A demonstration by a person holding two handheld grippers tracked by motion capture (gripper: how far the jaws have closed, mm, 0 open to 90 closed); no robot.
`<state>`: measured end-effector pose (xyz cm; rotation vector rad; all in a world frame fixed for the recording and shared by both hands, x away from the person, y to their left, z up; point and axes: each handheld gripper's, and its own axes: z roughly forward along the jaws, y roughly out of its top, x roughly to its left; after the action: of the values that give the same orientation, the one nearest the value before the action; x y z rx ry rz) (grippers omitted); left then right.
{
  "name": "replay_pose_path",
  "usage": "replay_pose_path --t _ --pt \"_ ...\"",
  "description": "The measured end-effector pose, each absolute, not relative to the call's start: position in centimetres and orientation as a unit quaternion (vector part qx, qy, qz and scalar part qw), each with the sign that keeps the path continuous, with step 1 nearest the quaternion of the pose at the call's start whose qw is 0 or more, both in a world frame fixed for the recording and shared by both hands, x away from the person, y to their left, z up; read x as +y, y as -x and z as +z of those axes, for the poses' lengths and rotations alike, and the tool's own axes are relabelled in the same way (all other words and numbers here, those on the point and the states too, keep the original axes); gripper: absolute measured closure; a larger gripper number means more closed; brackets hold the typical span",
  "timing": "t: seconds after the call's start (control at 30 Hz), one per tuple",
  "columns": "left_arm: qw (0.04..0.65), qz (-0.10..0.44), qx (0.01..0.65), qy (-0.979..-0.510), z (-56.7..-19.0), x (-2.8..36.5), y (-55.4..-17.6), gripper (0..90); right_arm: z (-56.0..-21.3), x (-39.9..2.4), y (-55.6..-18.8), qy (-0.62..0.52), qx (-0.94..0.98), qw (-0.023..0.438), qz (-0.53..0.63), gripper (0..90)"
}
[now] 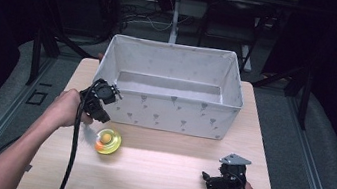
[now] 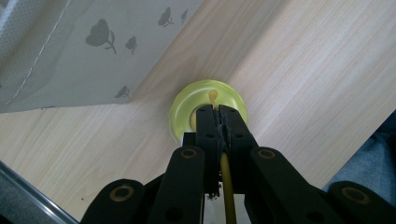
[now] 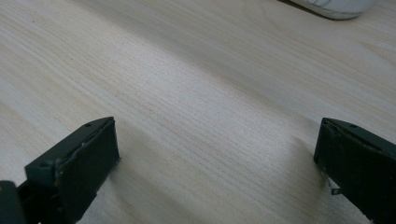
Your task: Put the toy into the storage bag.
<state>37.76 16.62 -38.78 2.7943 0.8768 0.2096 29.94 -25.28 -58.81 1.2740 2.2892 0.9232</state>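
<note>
Grab looks done imo: left gripper [image 2: 220, 122] is clamped on the thin upright handle of the yellow toy [image 1: 108, 141] near the table's [image 1: 169, 175] left edge, right gripper [image 3: 217, 154] idle w/ jaws apart, so lift + drop into the fabric bin [image 1: 169, 112] is left.

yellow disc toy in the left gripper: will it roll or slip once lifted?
The yellow disc toy looks round and glossy, so it may roll if released on edge. The left gripper is shut on a thin stalk, so it could swing or pivot. Translucent plastic suggests it is light.
</note>
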Motion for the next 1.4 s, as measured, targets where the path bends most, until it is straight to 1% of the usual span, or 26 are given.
replay_pose_path --t 0.2,0.6,1.13,1.4 --pt "0.102 0.077 0.305 -0.944 -38.6 17.1 -37.6 87.9 -58.8 -25.3 -29.9 -0.453 0.811 0.179 0.325 0.0" --pt "0.117 0.090 0.321 -0.936 -36.9 18.8 -37.3 88.0 -58.8 -25.3 -29.9 -0.452 0.811 0.180 0.326 0.0" --pt "0.103 0.103 0.342 -0.928 -35.3 21.4 -37.2 88.0 -58.8 -25.2 -29.9 -0.453 0.809 0.181 0.328 0.0" --pt "0.096 0.106 0.361 -0.922 -35.0 22.8 -37.5 88.0 -58.8 -25.3 -29.9 -0.452 0.810 0.181 0.326 0.0"
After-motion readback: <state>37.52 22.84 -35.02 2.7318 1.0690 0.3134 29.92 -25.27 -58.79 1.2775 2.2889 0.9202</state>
